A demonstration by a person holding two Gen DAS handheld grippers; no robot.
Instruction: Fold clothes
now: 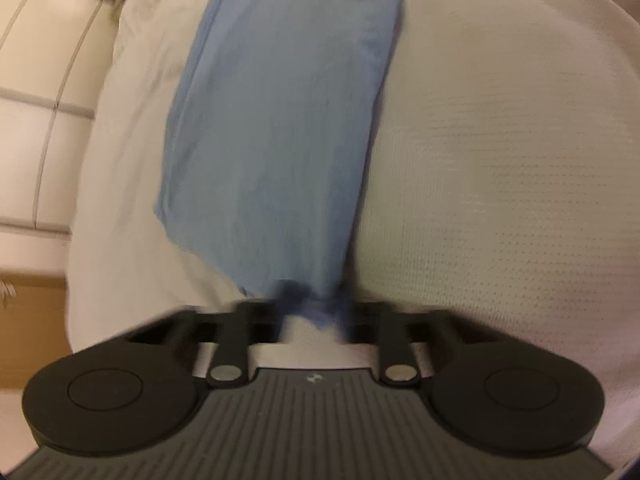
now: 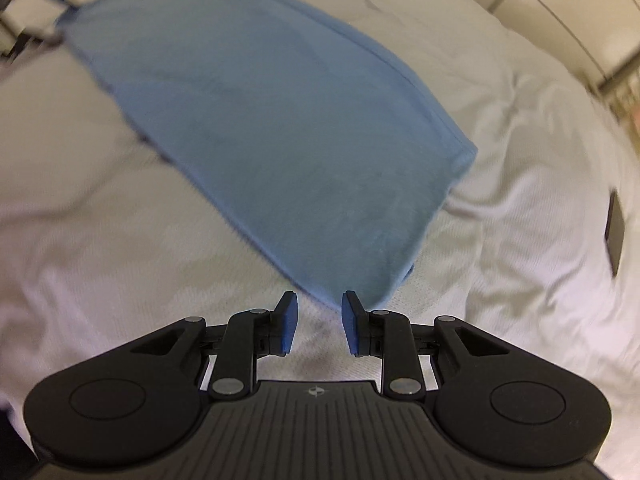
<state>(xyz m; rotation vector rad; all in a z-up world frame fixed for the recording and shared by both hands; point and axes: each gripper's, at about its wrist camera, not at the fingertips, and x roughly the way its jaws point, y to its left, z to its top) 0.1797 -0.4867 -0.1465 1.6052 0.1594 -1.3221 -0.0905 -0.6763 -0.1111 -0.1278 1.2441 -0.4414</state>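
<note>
A light blue garment (image 1: 276, 128) lies folded into a long strip on a white bed cover (image 1: 500, 160). My left gripper (image 1: 314, 312) is shut on the garment's near end, with blue cloth bunched between its fingers. In the right wrist view the same blue garment (image 2: 280, 128) spreads away to the upper left. My right gripper (image 2: 318, 320) is open, its blue pads (image 2: 289, 322) apart, just short of the garment's near corner and not touching it. The left gripper shows blurred at that view's top left (image 2: 36, 20), at the garment's far end.
The white bed cover (image 2: 120, 260) is wrinkled around the garment. A dark flat object (image 2: 616, 232) lies on the bed at the right. A padded cream headboard (image 1: 36, 80) and a wooden surface (image 1: 28, 320) are to the left.
</note>
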